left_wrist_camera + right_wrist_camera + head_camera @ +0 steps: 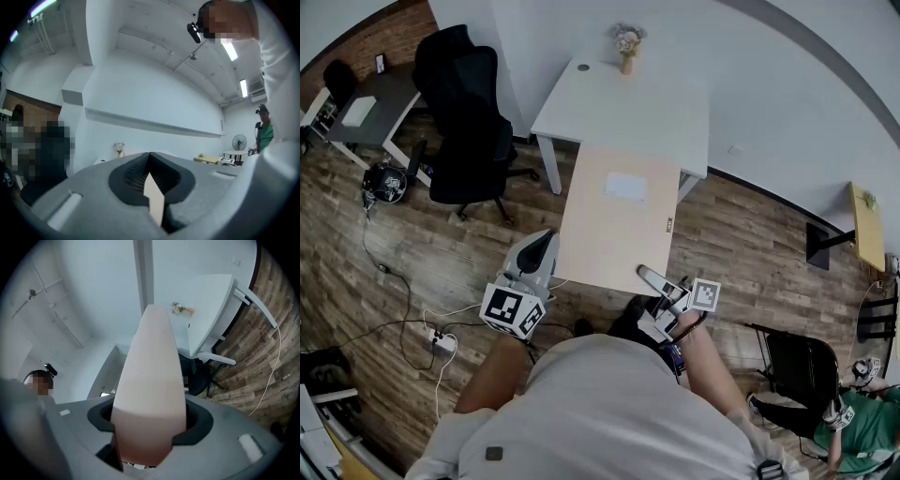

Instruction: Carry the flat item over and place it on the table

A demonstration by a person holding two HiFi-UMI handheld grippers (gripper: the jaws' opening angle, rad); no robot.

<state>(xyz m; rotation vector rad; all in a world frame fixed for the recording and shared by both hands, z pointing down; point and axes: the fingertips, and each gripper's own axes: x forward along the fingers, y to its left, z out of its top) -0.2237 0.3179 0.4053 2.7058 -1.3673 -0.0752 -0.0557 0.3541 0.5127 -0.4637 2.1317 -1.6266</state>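
A flat beige board (617, 225) with a white label (626, 186) is held level above the wooden floor, its far end close to the white table (609, 108). My left gripper (544, 246) is shut on the board's near left edge. In the left gripper view that edge shows as a thin beige sliver (153, 199) pinched between the dark pads. My right gripper (650, 276) is shut on the near right corner. The right gripper view has the board (150, 376) filling the gap between the jaws and stretching away toward the table (211, 310).
A small flower vase (626, 45) stands at the table's far edge. A black office chair (469, 122) sits left of the table. A power strip (442, 342) and cables lie on the floor at left. Another chair (802, 367) and a person in green (862, 422) are at right.
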